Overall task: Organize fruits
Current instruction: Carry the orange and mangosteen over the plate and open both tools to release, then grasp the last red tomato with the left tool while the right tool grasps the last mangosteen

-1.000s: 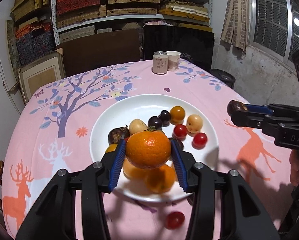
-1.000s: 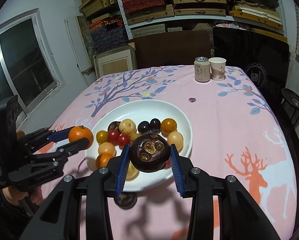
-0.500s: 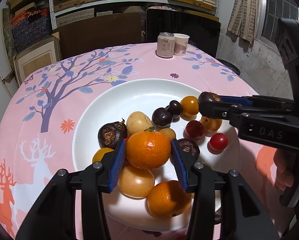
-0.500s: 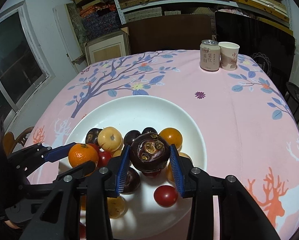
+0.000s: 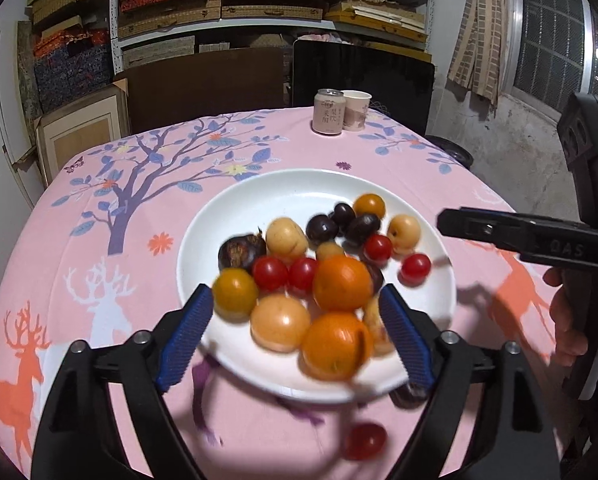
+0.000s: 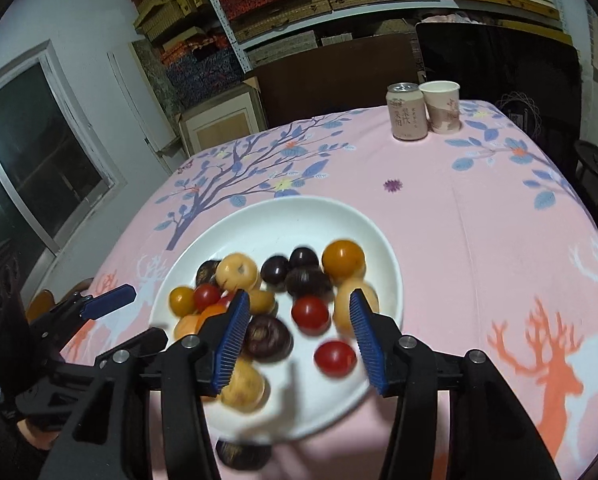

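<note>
Left wrist view showed the left gripper (image 5: 295,336) with its blue-padded jaws spread wide and empty over the near rim of the round white plate (image 5: 235,216) at frame centre, where a bright orange mandarin (image 5: 342,283) sat among heaped fruits. Right wrist view showed the right gripper (image 6: 297,338) likewise released, holding nothing, above a dark purple round fruit (image 6: 268,338) and a small red tomato (image 6: 335,358) on that plate (image 6: 291,216), lower centre of frame.

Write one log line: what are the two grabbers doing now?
left gripper: open, empty | right gripper: open, empty | orange: on plate | stray tomato: on tablecloth
</note>
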Demonstrator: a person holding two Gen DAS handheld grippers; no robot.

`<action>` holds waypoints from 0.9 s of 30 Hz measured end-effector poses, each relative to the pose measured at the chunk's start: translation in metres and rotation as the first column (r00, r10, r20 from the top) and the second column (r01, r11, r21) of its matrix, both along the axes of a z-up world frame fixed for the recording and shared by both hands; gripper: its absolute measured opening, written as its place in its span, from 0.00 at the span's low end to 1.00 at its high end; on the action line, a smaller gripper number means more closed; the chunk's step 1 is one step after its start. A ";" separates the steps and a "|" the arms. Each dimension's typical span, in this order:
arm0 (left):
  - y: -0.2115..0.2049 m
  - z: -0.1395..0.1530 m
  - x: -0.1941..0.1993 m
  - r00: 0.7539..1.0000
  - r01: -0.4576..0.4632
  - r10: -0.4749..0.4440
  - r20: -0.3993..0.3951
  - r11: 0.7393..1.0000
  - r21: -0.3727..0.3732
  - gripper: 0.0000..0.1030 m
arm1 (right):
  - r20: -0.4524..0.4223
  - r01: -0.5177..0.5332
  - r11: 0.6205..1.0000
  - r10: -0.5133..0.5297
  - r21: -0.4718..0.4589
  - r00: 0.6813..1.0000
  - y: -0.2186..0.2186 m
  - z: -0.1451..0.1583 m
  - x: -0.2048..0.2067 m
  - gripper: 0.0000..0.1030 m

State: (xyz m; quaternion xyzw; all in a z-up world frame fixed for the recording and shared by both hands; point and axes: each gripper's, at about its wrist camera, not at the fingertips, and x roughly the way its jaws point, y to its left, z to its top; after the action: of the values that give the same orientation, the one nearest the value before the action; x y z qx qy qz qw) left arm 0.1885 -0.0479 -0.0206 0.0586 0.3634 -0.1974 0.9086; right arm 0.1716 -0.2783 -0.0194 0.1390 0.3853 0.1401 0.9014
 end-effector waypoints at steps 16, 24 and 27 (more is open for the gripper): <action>-0.020 -0.068 -0.064 0.988 0.113 -0.096 -0.117 0.982 0.152 0.40 | -0.048 -0.019 0.991 0.026 0.131 0.998 -0.006 -0.047 -0.104 0.63; 0.002 -0.051 -0.070 0.998 0.054 -0.053 -0.024 0.998 0.042 0.27 | -0.107 -0.049 0.998 0.045 -0.040 0.993 0.020 -0.054 -0.094 0.63; 0.018 -0.039 -0.069 0.999 -0.010 0.010 0.038 1.000 -0.003 0.27 | -0.110 -0.079 0.982 0.060 -0.171 0.992 0.041 -0.054 -0.089 0.57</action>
State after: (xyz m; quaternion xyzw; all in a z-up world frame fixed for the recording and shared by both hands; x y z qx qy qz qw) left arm 0.1199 -0.0301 -0.0596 0.0594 0.3461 -0.1924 0.9163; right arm 0.0823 -0.2372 -0.0735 0.0528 0.4473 0.1296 0.8834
